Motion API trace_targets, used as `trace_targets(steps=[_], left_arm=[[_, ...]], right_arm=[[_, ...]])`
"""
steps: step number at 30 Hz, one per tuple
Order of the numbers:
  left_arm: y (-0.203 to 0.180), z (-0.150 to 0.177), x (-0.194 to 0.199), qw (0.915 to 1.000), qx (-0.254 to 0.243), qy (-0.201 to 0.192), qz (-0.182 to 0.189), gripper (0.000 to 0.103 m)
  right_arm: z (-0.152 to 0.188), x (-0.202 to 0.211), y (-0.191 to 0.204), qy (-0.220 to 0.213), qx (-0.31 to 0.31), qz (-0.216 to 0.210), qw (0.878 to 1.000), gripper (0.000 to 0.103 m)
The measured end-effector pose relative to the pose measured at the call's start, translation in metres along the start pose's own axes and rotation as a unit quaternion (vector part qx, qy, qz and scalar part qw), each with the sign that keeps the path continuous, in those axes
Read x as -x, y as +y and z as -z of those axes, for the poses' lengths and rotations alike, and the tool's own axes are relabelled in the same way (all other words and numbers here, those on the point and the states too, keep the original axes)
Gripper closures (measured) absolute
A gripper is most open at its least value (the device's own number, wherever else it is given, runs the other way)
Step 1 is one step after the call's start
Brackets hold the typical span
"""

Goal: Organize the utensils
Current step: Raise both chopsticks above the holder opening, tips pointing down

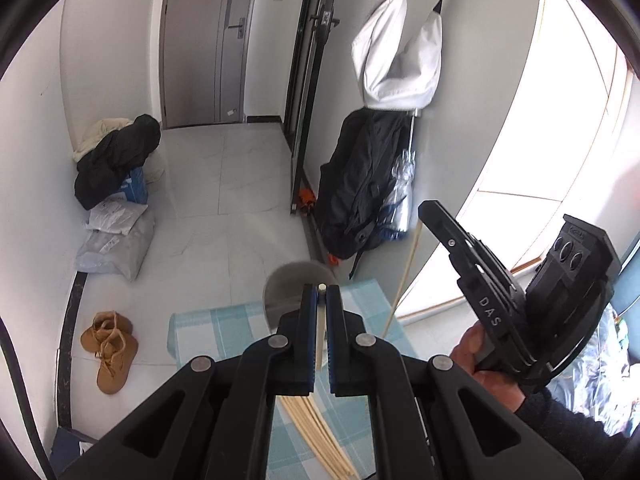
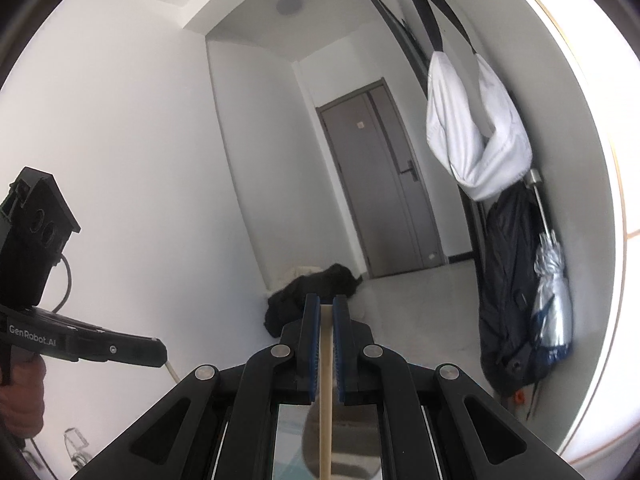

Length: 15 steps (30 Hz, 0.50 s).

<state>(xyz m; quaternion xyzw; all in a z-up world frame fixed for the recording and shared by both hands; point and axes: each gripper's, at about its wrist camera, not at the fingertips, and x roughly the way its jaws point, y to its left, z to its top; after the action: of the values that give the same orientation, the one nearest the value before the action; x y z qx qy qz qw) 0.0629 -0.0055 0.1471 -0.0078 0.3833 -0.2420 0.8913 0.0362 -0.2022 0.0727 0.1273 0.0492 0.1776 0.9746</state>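
I cannot see the whole stick in either of my grippers, because the black arms hide the lower part. A grey round thing (image 1: 298, 276) sits just past my left gripper's tips, and it is too blurry for me to tell what it is. More pale sticks (image 1: 316, 440) lie on the blue checked cloth (image 1: 208, 332) below, but my gripper covers most of them. Something shiny and grey (image 2: 344, 440) shows under my right gripper, and I cannot make it out either.

I can read "DAS" on the side of my right gripper as seen from the left camera. I can read "GenRobot.AI" on my left gripper as seen from the right camera. The small sign on the grey door (image 2: 384, 184) is too tiny to read.

My left gripper (image 1: 321, 292) is squeezed tight on a thin wooden stick (image 1: 320, 328). The stick's flat end pokes out between the blue pads (image 1: 309, 320). This gripper points down toward the cloth and the floor.

My right gripper (image 2: 326, 304) is also squeezed tight on a long wooden stick (image 2: 326, 392). That stick runs straight back between the pads and goes off the bottom edge. This gripper points out across the room toward the door. My right hand (image 1: 480, 364) wraps around its handle.
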Motion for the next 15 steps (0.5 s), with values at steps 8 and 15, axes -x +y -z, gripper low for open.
trace_targets(steps=[8, 15], left_arm=[[0.020, -0.049, -0.024, 0.9999, 0.002, -0.009, 0.007, 0.103], [0.037, -0.060, -0.063, 0.9997, -0.001, 0.020, 0.016, 0.103]], right_arm=[[-0.039, -0.062, -0.010, -0.031, 0.009, -0.002, 0.999, 0.097], [-0.032, -0.110, -0.026, -0.037, 0.010, -0.003, 0.999, 0.097]])
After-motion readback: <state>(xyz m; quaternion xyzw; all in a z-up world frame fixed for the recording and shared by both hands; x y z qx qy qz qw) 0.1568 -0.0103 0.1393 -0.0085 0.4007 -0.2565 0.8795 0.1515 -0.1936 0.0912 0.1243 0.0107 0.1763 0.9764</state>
